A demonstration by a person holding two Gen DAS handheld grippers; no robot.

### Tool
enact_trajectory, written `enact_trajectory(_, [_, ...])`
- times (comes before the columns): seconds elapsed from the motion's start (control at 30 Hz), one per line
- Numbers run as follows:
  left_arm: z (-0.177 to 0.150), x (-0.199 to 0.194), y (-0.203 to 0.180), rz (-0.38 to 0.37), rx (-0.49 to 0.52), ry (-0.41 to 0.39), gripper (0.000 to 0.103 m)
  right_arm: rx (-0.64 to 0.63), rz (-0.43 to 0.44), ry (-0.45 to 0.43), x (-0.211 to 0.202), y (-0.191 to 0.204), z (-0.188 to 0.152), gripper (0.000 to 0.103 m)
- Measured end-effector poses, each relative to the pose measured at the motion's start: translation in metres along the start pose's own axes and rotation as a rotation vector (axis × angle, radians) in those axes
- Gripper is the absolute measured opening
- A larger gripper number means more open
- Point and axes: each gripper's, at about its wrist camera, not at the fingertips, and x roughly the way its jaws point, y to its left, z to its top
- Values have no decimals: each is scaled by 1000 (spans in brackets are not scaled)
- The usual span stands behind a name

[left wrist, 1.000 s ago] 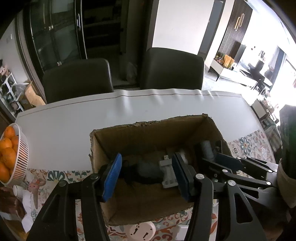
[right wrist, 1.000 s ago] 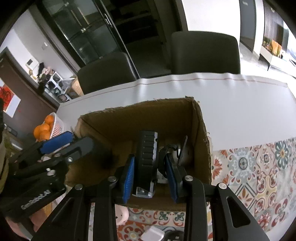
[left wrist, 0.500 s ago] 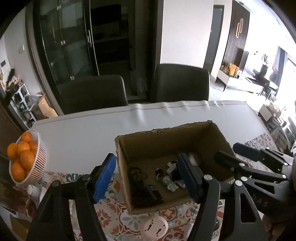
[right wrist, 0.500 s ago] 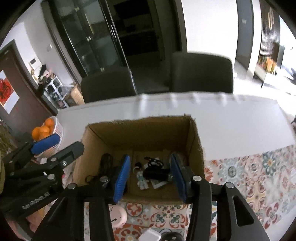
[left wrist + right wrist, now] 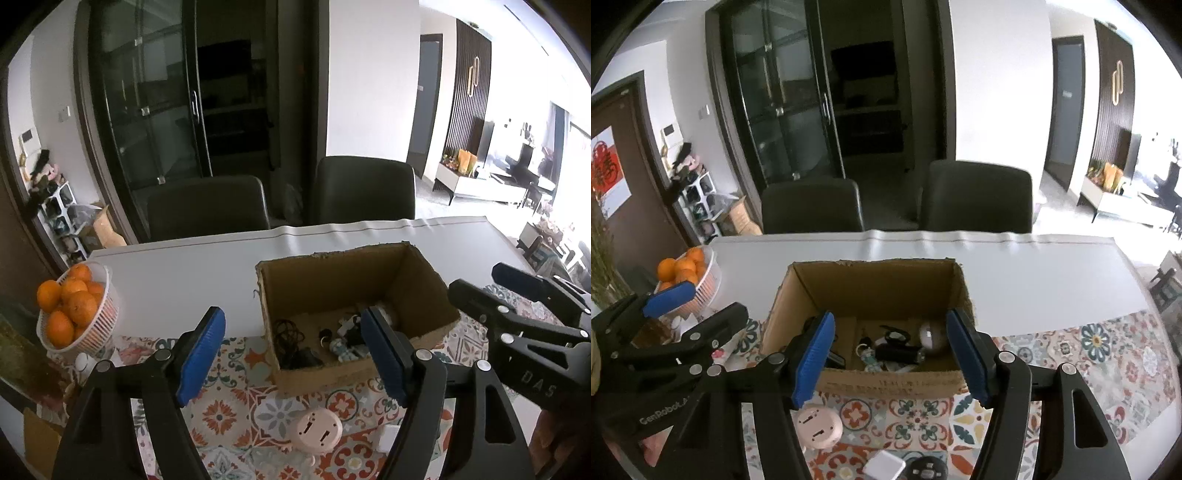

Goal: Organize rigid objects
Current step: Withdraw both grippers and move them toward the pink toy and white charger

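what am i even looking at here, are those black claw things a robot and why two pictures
No robot: a person holds a two-finger clamp tool in each hand, and each tool carries a wide-angle camera looking along its blue-padded fingers. One picture comes from the left gripper, the other from the right gripper; each also glimpses the other tool at its edge. Both are open and hold nothing. On the table sits an open cardboard box with small gadgets and cables inside. Nearer the cameras, a round pink device lies on the patterned cloth, and a basket of oranges stands to the left.
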Motion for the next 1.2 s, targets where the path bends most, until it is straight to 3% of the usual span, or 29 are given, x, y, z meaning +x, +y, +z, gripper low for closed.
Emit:
enact_trajectory(0.33, [-36,-22,5,21,23,-38,77,11,-45,-78,-36,16,-36,66])
enact_trajectory(0.67, [-71,-26,11,-35,78,-53,77,86,-113,-137,-54,27,-80,66])
enact_trajectory(1.2, [-119,-7,14,-133,201,5,77,195,-201,-75,-46,43,-146,66])
